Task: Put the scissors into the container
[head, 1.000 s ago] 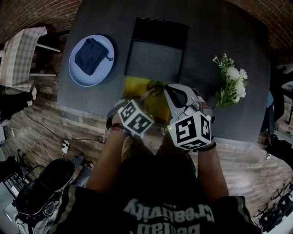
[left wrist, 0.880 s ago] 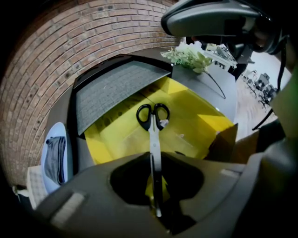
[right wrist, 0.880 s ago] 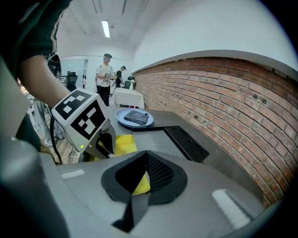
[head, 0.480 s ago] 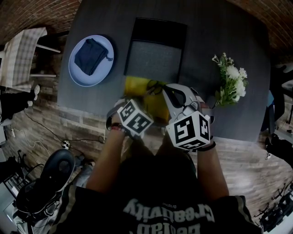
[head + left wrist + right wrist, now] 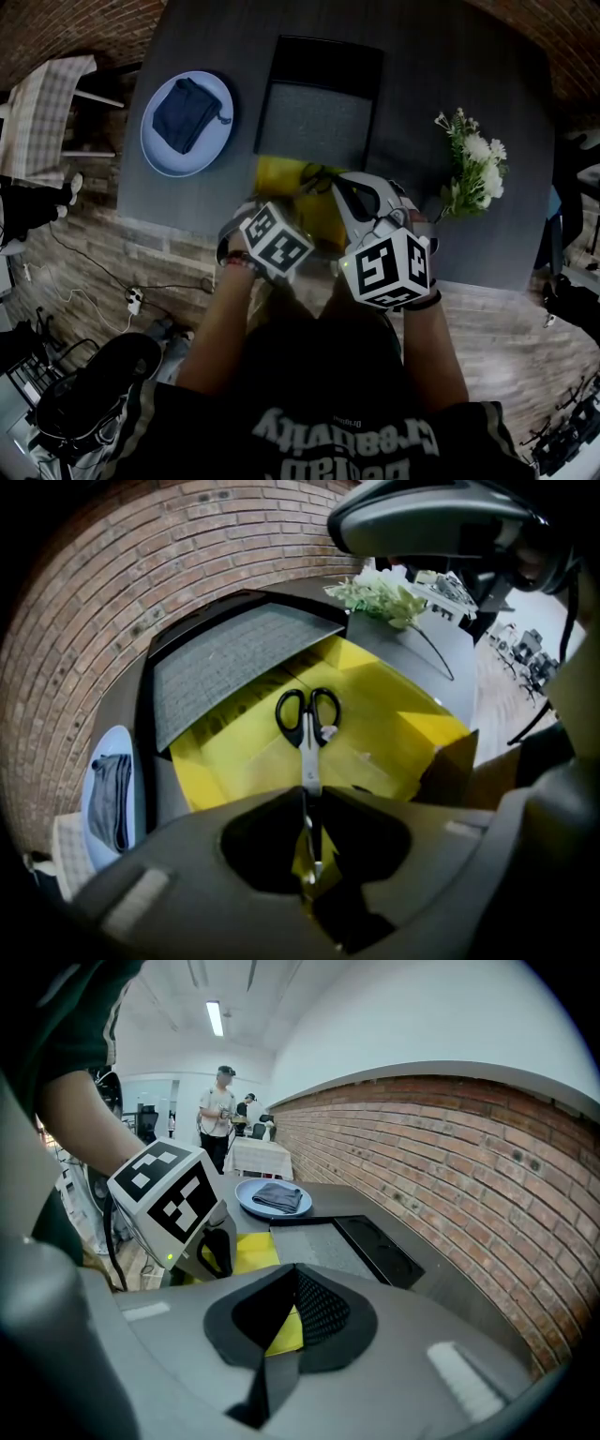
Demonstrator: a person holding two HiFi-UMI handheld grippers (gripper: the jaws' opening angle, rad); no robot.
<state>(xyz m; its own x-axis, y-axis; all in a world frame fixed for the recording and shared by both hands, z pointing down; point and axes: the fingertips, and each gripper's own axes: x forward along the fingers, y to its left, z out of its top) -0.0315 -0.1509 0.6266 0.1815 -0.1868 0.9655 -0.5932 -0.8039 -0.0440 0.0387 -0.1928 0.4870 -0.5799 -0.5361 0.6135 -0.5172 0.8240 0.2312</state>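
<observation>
Black-handled scissors (image 5: 307,724) hang over the open yellow container (image 5: 394,714), handles pointing away. My left gripper (image 5: 307,803) points steeply down and is shut on their blades. In the head view the scissors (image 5: 317,175) lie over the container (image 5: 277,173) near the table's front edge, just beyond the left gripper (image 5: 298,204). My right gripper (image 5: 343,189) sits at the container's right side. In the right gripper view its jaws (image 5: 291,1283) are closed on a thin dark sheet edge with yellow behind it, apparently the container's flap (image 5: 452,761).
A blue plate (image 5: 159,141) holding a dark folded cloth stands at the back left of the dark table. A black tray (image 5: 319,103) lies directly behind the container. A bunch of white flowers (image 5: 473,169) lies to the right. People stand far off (image 5: 220,1110).
Both grippers and the scissors stay where they were. Only a dark shape on the floor at the lower left shifts a little.
</observation>
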